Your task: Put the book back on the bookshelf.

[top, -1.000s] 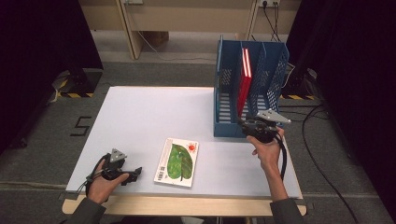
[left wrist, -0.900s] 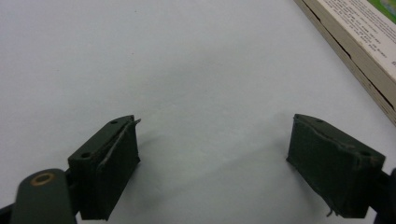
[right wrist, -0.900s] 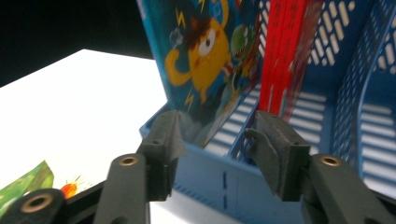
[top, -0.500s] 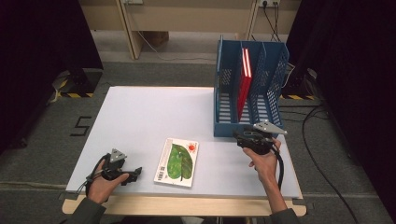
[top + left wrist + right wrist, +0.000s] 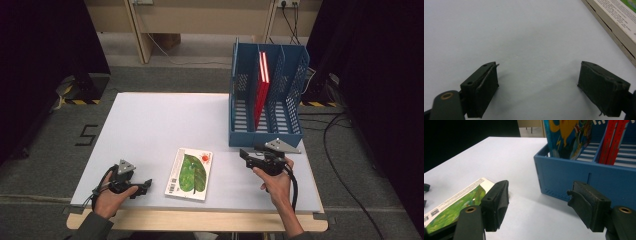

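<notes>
Here, both tongs (image 5: pixel 145 186) (image 5: pixel 243 154) spread empty beside the flat green book (image 5: pixel 190 173).

Left tool (image 5: pixel 145 185) gaping wide, low, right tool (image 5: pixel 243 154) gaping, forearms near

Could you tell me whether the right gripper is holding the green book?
No, the right gripper is open and empty, while the green book lies flat on the table.

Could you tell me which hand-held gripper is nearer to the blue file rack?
The right hand-held gripper: it sits just in front of the blue file rack. The left hand-held gripper is at the table's near left, beyond the green book.
</notes>
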The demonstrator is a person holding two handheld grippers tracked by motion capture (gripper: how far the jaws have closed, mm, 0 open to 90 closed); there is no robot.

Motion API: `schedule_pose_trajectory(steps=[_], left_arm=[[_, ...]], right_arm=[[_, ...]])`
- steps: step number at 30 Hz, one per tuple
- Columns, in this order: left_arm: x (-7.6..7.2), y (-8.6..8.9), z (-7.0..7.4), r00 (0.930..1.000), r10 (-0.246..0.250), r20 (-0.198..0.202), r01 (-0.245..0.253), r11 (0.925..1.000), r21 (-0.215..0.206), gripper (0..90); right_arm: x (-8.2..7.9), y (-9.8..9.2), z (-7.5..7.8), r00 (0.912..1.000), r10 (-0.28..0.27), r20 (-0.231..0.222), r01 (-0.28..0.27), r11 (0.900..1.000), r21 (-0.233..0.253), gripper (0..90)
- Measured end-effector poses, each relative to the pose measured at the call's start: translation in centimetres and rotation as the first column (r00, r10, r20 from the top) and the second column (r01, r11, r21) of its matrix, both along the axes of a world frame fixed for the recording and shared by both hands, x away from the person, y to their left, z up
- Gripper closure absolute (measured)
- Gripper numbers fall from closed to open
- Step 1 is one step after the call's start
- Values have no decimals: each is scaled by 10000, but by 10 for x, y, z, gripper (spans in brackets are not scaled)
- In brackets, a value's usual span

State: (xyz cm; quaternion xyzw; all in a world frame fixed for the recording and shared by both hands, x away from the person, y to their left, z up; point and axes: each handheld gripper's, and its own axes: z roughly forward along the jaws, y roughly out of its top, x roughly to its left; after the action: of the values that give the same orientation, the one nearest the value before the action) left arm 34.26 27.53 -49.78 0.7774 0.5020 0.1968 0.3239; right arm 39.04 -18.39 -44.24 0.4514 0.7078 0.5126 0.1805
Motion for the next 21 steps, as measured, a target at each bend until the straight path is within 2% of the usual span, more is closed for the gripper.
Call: schedule_pose_trajectory(steps=[6, 12, 15, 21], left_arm=[[0, 0, 0, 10000, 2, 45, -3, 10000, 44, 150], [-1, -2, 1, 9998, -32, 174, 29, 9999, 146, 158], [-3, -6, 2, 9997, -165, 164, 174, 9983, -556, 156], [-6, -21, 3, 9984, -463, 319, 479, 9976, -493, 156]], right_arm=[[-8, 4, -7, 9998, 115, -179, -116, 9999, -62, 312], [-14, 16, -14, 9974, 585, -412, -593, 9981, -181, 314], [-17, 24, -16, 9957, 783, -499, -800, 9962, -344, 315], [-22, 36, -20, 9904, 1159, -750, -1194, 9919, -443, 319]])
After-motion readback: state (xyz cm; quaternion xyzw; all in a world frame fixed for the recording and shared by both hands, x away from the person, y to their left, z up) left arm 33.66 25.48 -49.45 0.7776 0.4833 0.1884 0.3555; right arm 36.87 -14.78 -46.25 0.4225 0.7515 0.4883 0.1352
